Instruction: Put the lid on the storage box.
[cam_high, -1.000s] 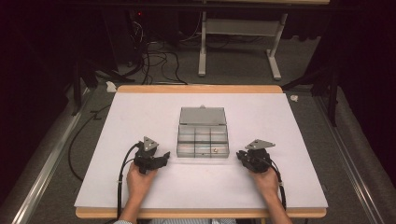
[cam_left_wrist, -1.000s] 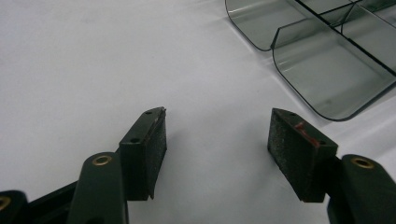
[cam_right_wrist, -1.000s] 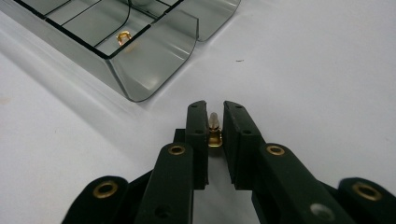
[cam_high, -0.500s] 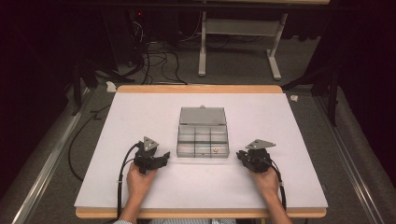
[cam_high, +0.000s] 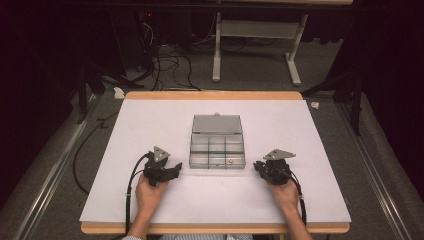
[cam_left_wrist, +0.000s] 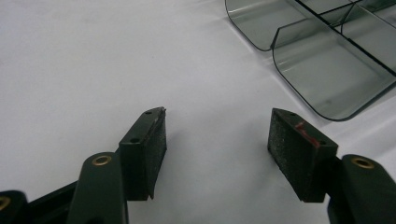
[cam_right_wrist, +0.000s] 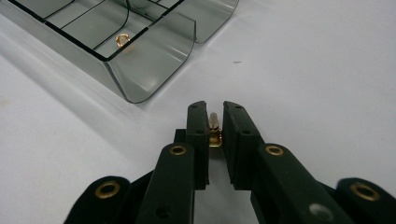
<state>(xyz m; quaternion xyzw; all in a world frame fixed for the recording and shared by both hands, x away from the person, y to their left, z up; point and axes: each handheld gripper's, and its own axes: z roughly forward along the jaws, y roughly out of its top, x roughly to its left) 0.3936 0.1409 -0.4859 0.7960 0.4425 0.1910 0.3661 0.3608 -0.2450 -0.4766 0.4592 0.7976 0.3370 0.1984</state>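
While the left tongs (cam_left_wrist: 217, 140) gape empty, the right tongs (cam_right_wrist: 215, 122) pinch a small brass fitting (cam_right_wrist: 214, 128).

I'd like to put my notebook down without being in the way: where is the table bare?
Bare: the white table left and right of the open box, and the strip behind it. Crowded: the near side, where the left gripper and right gripper, pinching a small brass part, flank the box.

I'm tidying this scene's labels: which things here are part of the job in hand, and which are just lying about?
Part of the job:
- right gripper, shut on a small brass piece
- clear compartment box, lid open
- small brass ring in one compartment
- left gripper, open, holding nothing

Just lying about:
- floor cables
- white frame legs
- white scrap beside the table
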